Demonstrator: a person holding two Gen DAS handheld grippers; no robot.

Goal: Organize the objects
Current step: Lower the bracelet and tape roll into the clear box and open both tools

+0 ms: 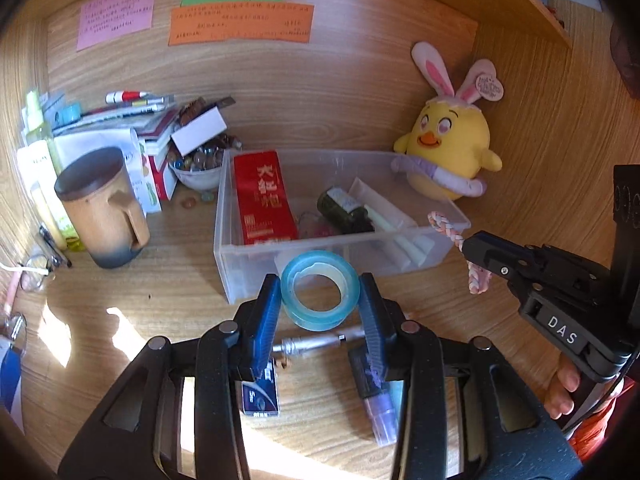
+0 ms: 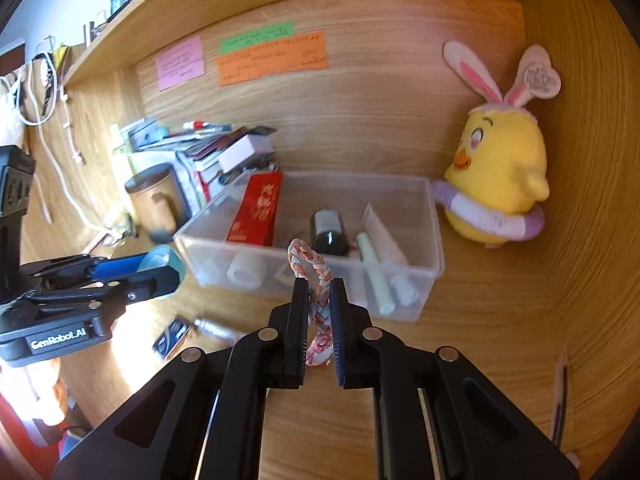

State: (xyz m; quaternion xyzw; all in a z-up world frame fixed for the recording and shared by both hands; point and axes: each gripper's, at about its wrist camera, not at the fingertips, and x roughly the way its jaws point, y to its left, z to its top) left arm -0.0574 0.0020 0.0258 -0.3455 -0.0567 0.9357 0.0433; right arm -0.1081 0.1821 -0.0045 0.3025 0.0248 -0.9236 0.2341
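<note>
My left gripper (image 1: 320,292) is shut on a light blue roll of tape (image 1: 319,289), held just in front of the clear plastic bin (image 1: 236,276). From the side, that roll of tape (image 2: 164,258) shows at the left gripper (image 2: 168,276) in the right wrist view. My right gripper (image 2: 319,304) is shut on a pink and white braided band (image 2: 310,260), lifted before the bin (image 2: 436,264). The band (image 1: 444,230) also shows at the right gripper (image 1: 466,246) on the left view's right side. Inside the bin lie a red box (image 1: 262,198), a dark jar (image 1: 344,210) and white tubes (image 1: 404,236).
A yellow plush chick (image 1: 452,148) sits right of the bin. A brown lidded mug (image 1: 100,208), a bowl of marbles (image 1: 198,164) and stacked books and bottles crowd the left. A metal pen (image 1: 316,342), a small card (image 1: 260,394) and a purple tube (image 1: 380,412) lie on the desk below the left gripper.
</note>
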